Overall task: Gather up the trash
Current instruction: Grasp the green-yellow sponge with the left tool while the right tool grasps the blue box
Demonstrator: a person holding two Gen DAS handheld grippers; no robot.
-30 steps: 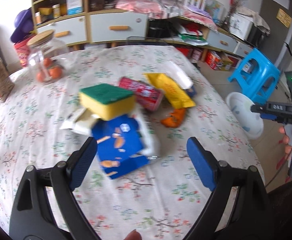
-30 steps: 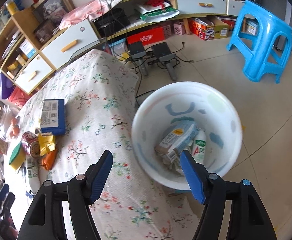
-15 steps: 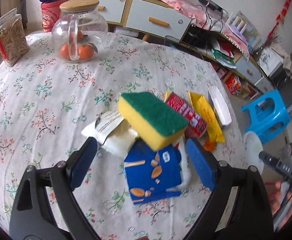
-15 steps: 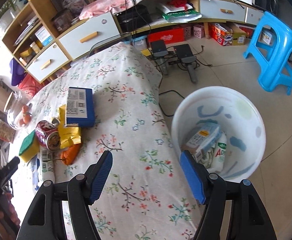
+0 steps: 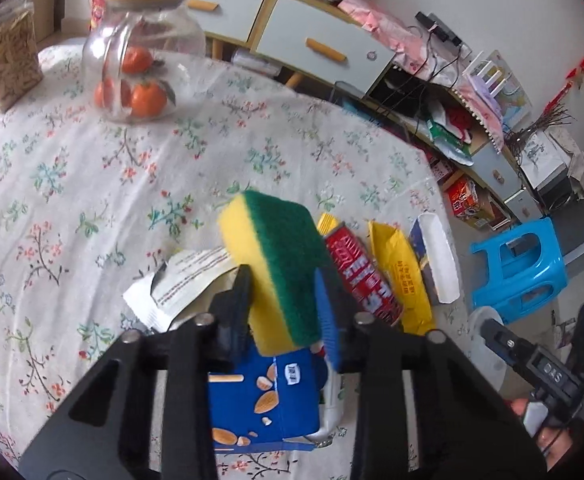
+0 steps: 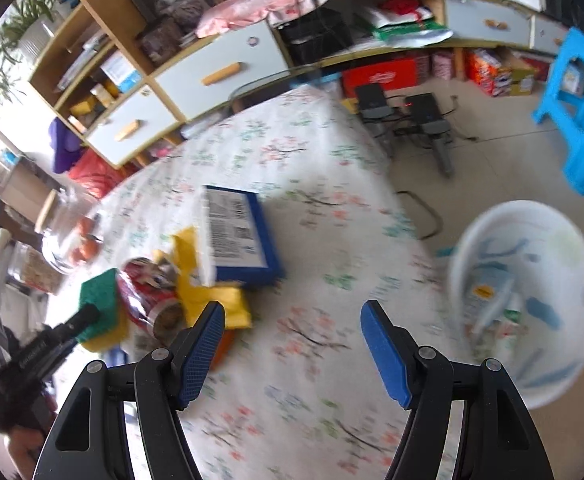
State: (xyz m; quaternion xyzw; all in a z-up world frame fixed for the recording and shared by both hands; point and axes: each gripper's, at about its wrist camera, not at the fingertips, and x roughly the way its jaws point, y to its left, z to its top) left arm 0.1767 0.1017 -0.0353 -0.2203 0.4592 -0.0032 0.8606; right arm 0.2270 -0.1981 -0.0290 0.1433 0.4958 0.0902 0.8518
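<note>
Sponge sits between my left gripper's closing jaws, pads touching both sides. My right gripper hangs half-open, empty, above the tablecloth.

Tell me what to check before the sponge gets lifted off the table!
1. Sponge between the left gripper fingers: ok, it sits between them while the jaws are closing.
2. Grip is firm: cannot tell, the fingers meet its sides but the squeeze is not finished.
3. Nothing else caught in the grip: ok, the blue almond box and white wrapper lie below the fingers.
4. Red can out of the way: not ok, it lies right beside the sponge.
5. Right gripper free: ok, open and empty over the tablecloth.
6. White bin has room: ok, only some trash lies at the bottom.
</note>
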